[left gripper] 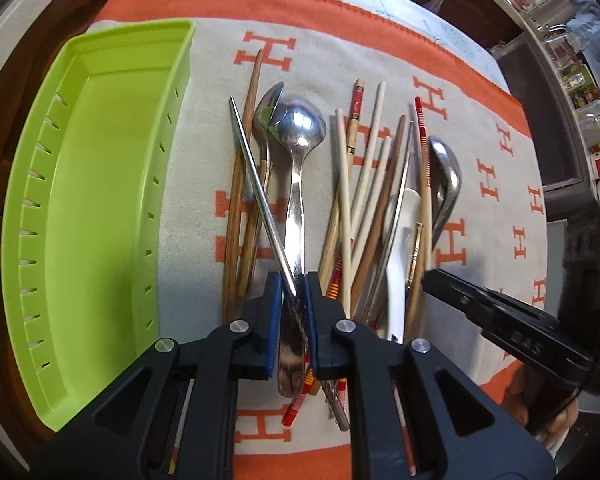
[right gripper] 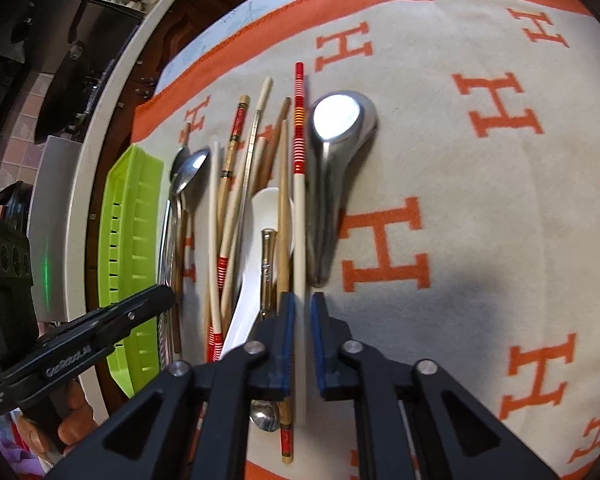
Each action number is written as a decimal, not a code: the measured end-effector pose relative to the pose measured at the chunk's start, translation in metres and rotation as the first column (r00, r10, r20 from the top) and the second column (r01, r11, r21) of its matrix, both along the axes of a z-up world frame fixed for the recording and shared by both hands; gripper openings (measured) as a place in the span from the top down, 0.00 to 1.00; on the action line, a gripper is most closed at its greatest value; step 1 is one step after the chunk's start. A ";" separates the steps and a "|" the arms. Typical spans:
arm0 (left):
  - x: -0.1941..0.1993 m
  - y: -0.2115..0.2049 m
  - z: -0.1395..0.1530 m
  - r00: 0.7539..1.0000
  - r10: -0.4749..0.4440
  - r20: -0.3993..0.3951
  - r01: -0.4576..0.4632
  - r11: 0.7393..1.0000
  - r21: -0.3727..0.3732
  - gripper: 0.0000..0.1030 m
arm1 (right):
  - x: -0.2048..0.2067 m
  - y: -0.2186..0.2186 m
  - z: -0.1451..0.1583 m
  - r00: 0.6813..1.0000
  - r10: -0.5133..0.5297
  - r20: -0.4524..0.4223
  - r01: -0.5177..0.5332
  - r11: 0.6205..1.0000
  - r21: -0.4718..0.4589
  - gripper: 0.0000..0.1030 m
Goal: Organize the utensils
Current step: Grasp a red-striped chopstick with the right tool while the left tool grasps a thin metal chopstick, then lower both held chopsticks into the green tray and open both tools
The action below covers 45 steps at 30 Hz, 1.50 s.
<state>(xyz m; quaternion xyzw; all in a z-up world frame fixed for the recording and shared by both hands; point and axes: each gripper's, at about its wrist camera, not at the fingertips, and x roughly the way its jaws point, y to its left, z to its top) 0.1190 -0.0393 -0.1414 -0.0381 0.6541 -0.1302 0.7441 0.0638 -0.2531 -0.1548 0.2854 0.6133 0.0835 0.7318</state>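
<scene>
Sorting is at its start, as I judge it — the green tray (left gripper: 100, 184) lies empty at the left edge of the orange and beige cloth (right gripper: 480, 208) on the worktop, and all the utensils are in 1 loose heap beside it, near but not touching.

Left tongs (left gripper: 292, 296) are lowered over the near end of the heap. Their blue pads (left gripper: 274, 320) stand only a little apart, and in the gap between them pass 2 things: the handle of the steel spoon (left gripper: 300, 128) and the thin metal chopstick (left gripper: 256, 188), which crosses it on a slant. Whether the pads already press on them I cannot tell; the gap looks narrow but not shut.

Right tongs (right gripper: 302, 308) are in a similar state — slightly open, with the pale shaft of the red-banded chopstick (right gripper: 299, 128) running straight through the slot. The shaft seems free of both pads. Just to its right lies the metal soup spoon (right gripper: 340, 120), and to its left the white ceramic spoon (right gripper: 266, 204) under several wooden chopsticks.

Next move, in my opinion, calls for closing on 1 piece only. The left side risks to take the spoon and the chopstick together, so a small shift sideways before squeezing would help, then a lift toward the tray.
</scene>
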 end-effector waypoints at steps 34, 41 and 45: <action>-0.015 0.100 0.064 0.979 0.037 0.201 -0.049 0.997 0.056 0.97 | -0.004 0.103 0.085 0.975 0.152 0.163 -0.172 0.978 0.119 0.95; -0.009 0.136 0.025 0.983 0.075 0.165 -0.097 0.987 0.131 0.97 | 0.016 0.167 0.063 0.982 0.161 0.096 -0.174 0.975 0.139 0.95; -0.014 0.149 0.007 0.987 0.073 0.146 -0.093 0.986 0.138 0.97 | 0.028 0.185 0.049 0.985 0.159 0.063 -0.166 0.977 0.136 0.95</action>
